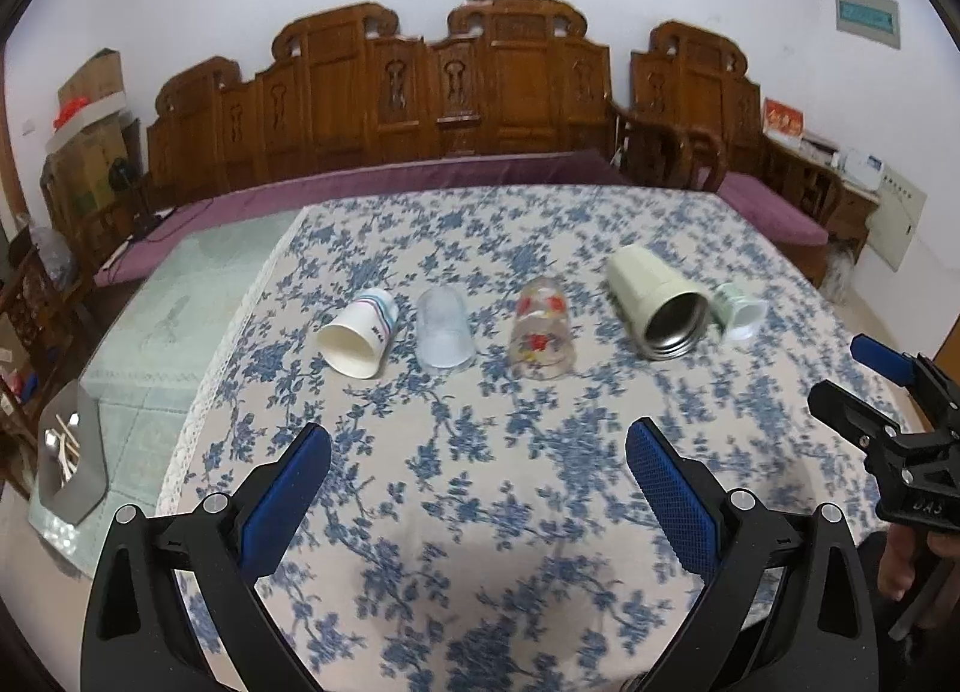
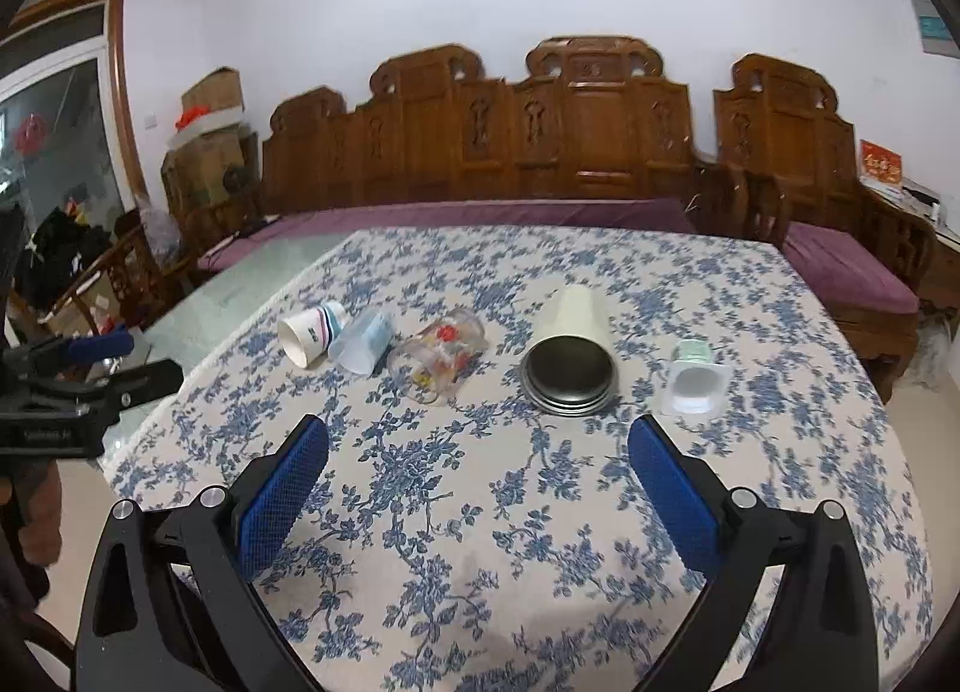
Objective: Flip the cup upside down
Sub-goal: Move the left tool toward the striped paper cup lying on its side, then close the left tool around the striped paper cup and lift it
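Note:
Several cups lie on their sides in a row on the blue-flowered tablecloth (image 1: 480, 482). From left: a white paper cup (image 1: 359, 332) (image 2: 309, 332), a clear plastic cup (image 1: 444, 329) (image 2: 363, 345), a glass with red flowers (image 1: 542, 335) (image 2: 437, 355), a cream steel-lined tumbler (image 1: 657, 302) (image 2: 570, 359), and a small pale green cup (image 1: 738, 311) (image 2: 693, 377). My left gripper (image 1: 477, 467) is open and empty, well short of the cups. My right gripper (image 2: 477, 461) is open and empty, in front of the tumbler; it also shows at the right edge of the left wrist view (image 1: 888, 392).
A carved wooden bench (image 1: 444, 92) with purple cushions stands behind the table. A pale green mat (image 1: 180, 308) covers the table's left part, with a metal utensil holder (image 1: 69, 452) near its front corner. Cardboard boxes (image 1: 90, 140) stand at the far left.

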A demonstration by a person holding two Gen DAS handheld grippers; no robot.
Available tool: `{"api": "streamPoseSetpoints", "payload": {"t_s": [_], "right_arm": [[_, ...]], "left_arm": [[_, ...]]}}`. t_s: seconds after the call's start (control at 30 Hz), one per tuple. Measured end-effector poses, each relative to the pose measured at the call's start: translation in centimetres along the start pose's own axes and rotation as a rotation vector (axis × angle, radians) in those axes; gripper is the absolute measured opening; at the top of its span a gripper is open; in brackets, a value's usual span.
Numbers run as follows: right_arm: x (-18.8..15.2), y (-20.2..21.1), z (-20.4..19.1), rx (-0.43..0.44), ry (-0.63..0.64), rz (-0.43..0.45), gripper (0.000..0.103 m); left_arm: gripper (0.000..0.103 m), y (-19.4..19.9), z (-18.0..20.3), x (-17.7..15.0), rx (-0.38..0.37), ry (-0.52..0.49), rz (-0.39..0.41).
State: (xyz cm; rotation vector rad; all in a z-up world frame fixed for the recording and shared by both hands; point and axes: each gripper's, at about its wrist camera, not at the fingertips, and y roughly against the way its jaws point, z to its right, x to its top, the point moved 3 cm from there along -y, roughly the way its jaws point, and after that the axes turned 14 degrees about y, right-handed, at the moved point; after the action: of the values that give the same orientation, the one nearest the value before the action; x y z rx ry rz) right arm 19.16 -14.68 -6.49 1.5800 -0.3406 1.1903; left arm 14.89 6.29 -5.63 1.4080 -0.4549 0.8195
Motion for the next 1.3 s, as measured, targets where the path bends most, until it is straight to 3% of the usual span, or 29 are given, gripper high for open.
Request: {"api": "streamPoseSetpoints", "payload": {"t_s": [0.43, 0.9, 1.0, 1.13, 1.23, 1.3], "right_arm": [[1.4, -8.0, -1.5, 0.066, 0.047, -0.094, 0.101], [0.2, -12.6, -3.7, 0.114, 0.051, -0.171, 0.101], [-0.2, -13.0, -4.2, 0.125, 0.049, -0.183, 0.101], [-0.7, -13.0, -4.6, 0.133, 0.05, -0.193, 0.101], [-1.1, -12.7, -4.5, 0.137, 0.046, -0.198, 0.101], [-1.4, -12.5, -4.5, 0.134, 0.047, -0.201, 0.101]], "left_arm": [[0.095, -8.6, -3.9, 4.4, 0.041, -0.044, -0.121], [0.095, -19.4, -7.8, 9.7, 0.074, -0.064, -0.258], [0.095, -22.3, -8.6, 10.2, 0.084, -0.053, -0.32], [0.083, -25.0, -9.0, 10.1, 0.082, -0.047, -0.398], [0.081, -26.8, -9.1, 10.0, 0.091, -0.045, -0.452], [0.071, -27.7, -9.3, 9.9, 0.119, -0.039, -0.483]]}}
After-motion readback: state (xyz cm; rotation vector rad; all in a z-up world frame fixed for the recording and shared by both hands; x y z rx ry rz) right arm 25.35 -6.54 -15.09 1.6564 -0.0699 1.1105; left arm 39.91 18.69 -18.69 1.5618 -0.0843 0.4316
